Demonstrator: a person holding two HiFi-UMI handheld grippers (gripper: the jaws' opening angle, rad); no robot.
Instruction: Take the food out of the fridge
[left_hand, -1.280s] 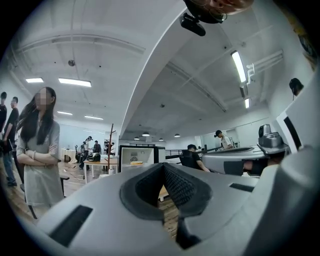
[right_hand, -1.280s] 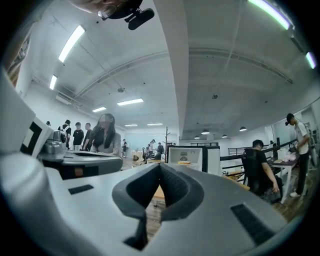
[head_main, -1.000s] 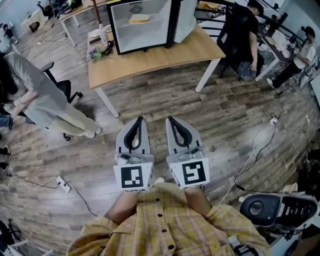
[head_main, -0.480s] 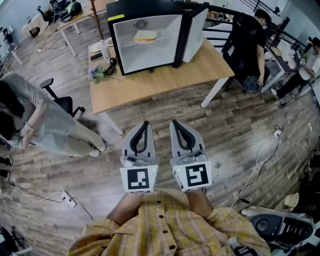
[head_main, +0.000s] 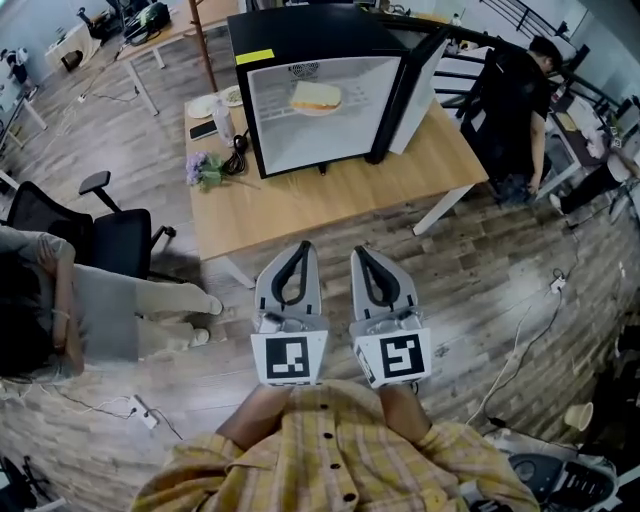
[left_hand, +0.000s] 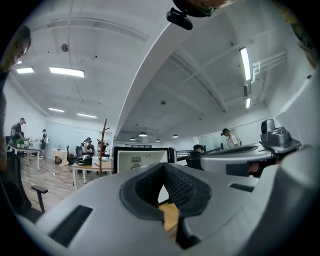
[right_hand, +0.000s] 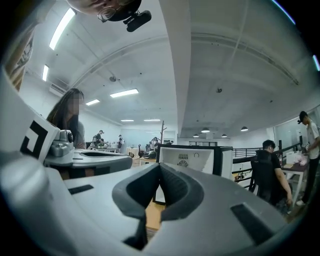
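Note:
A black mini fridge (head_main: 320, 100) stands on a wooden table (head_main: 330, 195), its door (head_main: 415, 90) swung open to the right. A sandwich (head_main: 315, 97) lies on the shelf inside. My left gripper (head_main: 304, 247) and right gripper (head_main: 358, 251) hang side by side over the floor, short of the table's near edge, pointing level at the fridge. Both are shut with nothing between the jaws. The left gripper view shows the left gripper (left_hand: 163, 165) with the fridge (left_hand: 135, 161) beyond it. Past the right gripper (right_hand: 160, 166), the right gripper view also shows the fridge (right_hand: 195, 159).
Flowers (head_main: 205, 172), a bottle (head_main: 222, 122) and plates (head_main: 212, 101) sit at the table's left end. An office chair (head_main: 112, 236) and a seated person (head_main: 60, 320) are at left. A person in black (head_main: 512, 95) stands at the right. Cables (head_main: 520, 340) and a power strip (head_main: 142, 411) lie on the floor.
The table and fridge have come closer in the head view. Both grippers moved forward toward the table together, still shut and side by side. The seated person slid toward the left edge.

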